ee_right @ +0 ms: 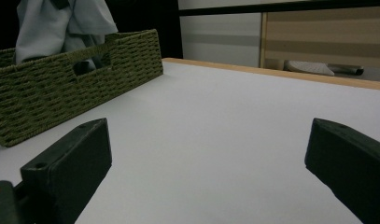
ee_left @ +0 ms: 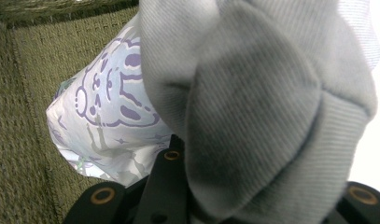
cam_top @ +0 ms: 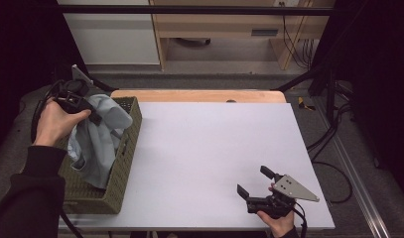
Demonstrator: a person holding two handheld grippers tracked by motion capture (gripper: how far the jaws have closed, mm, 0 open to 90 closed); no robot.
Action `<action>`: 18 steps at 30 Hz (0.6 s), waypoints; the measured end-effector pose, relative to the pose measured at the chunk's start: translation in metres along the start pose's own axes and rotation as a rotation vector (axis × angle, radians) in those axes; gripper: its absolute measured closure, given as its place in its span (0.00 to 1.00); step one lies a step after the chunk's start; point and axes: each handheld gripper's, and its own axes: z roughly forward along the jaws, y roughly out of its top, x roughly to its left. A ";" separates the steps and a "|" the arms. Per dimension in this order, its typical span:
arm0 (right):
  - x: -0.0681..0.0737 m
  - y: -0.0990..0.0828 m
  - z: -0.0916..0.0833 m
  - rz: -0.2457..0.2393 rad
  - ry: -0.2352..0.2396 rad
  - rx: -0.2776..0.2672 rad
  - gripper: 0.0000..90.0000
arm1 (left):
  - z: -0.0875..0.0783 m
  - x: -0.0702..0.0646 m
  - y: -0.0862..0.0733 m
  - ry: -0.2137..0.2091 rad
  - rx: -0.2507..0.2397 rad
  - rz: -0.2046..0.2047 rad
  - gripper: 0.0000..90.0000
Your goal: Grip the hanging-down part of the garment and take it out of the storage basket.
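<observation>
A pale blue-grey garment hangs from my left gripper over the olive woven basket at the table's left edge. The left gripper is shut on the cloth; up close the grey ribbed fabric bunches over its jaws, with a white printed part behind and the basket's wall beyond. My right gripper rests low near the table's front right, open, jaws wide apart with nothing between them. From there the basket and the cloth show at far left.
The white tabletop stretches between basket and right gripper. A wooden strip runs along its far edge. Cables lie on the floor to the right, and furniture stands behind the table.
</observation>
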 end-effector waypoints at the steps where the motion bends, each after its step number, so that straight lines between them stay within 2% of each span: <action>1: 0.000 0.000 0.000 0.000 0.001 -0.001 0.01 | 0.000 0.000 0.000 0.000 0.000 0.000 0.89; 11: 0.000 0.001 0.001 0.009 0.015 0.015 0.01 | -0.012 -0.003 -0.001 0.007 0.002 0.007 0.89; 15: 0.000 0.002 0.003 0.003 0.019 0.013 0.01 | -0.025 -0.004 0.001 0.008 -0.013 0.010 0.89; 18: 0.001 0.003 0.004 0.007 0.024 0.017 0.01 | -0.040 -0.007 0.002 0.027 -0.021 0.018 0.89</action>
